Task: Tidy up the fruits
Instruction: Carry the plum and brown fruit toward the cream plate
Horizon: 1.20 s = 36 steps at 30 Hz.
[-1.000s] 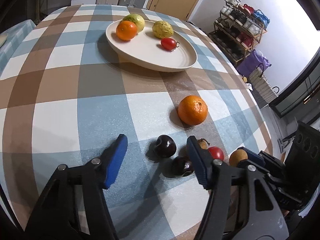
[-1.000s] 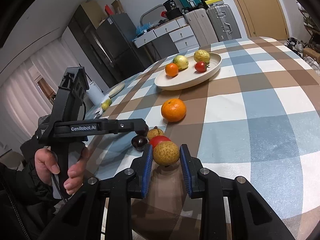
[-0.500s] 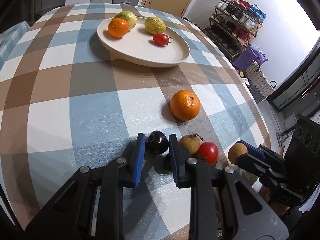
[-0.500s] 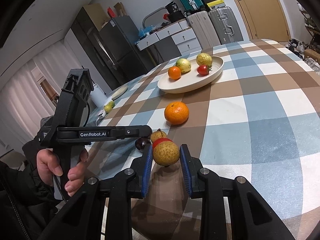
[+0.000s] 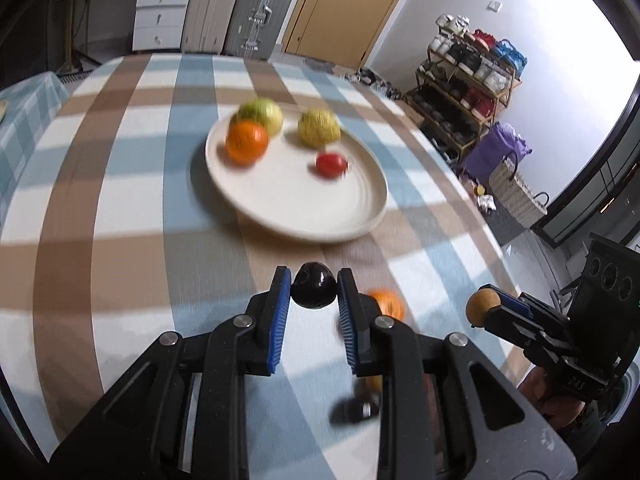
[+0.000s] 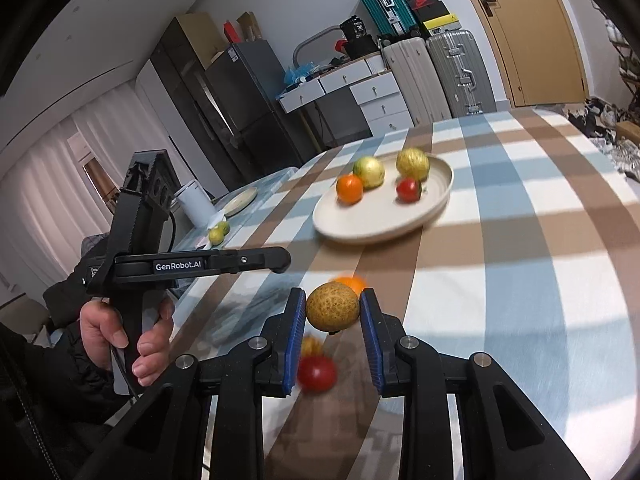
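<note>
My left gripper [image 5: 313, 292] is shut on a dark plum [image 5: 313, 290] and holds it above the checked tablecloth. My right gripper [image 6: 332, 309] is shut on a speckled tan fruit [image 6: 332, 307], also lifted; it shows at the right of the left wrist view [image 5: 483, 305]. A cream plate [image 5: 304, 208] ahead holds an orange [image 5: 246, 142], a green fruit [image 5: 262, 114], a yellow fruit [image 5: 319, 128] and a red tomato [image 5: 331, 164]. An orange [image 5: 386, 304], another dark plum [image 5: 358, 410] and a red fruit [image 6: 317, 374] lie on the cloth below the grippers.
The plate also shows in the right wrist view [image 6: 384, 220]. The table's right edge drops to the floor by a shoe rack [image 5: 472, 80] and a wicker basket [image 5: 516, 192]. A white cup [image 6: 196, 208] and a small plate [image 6: 240, 202] stand on a side table.
Both grippers have risen from the cloth with their fruits and moved toward the plate. The left gripper closed on the dark plum within the last second.
</note>
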### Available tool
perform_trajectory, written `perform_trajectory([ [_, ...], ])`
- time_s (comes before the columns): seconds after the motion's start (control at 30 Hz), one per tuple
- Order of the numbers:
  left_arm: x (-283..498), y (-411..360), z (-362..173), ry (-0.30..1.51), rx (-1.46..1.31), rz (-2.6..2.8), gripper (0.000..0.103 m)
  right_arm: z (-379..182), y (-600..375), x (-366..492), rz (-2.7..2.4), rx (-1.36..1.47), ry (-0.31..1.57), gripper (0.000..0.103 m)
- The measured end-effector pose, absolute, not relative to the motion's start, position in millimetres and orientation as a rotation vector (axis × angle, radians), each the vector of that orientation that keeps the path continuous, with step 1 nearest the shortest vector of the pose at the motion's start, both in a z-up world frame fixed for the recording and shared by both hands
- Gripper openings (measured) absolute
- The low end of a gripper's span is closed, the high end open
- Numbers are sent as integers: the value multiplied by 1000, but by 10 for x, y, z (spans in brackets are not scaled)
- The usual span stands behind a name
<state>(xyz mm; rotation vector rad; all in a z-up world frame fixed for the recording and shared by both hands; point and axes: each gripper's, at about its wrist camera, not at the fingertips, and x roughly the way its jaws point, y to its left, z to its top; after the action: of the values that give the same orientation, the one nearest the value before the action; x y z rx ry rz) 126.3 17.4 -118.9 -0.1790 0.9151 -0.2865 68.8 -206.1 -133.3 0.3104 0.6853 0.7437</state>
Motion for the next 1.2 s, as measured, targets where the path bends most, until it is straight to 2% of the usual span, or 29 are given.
perform_trajectory([
  [0.27, 1936, 116, -1011, 883, -183, -303, 21, -1110, -1879, 1315, 757, 244, 678, 28],
  [0.67, 2856, -27, -1154, 932, -189, -312, 21, -1228, -1452, 2220, 771, 170, 767, 28],
  [1.2, 3257, -23, -1401, 974, -217, -334, 21, -1390, -1104, 2727, 748, 12, 772, 28],
])
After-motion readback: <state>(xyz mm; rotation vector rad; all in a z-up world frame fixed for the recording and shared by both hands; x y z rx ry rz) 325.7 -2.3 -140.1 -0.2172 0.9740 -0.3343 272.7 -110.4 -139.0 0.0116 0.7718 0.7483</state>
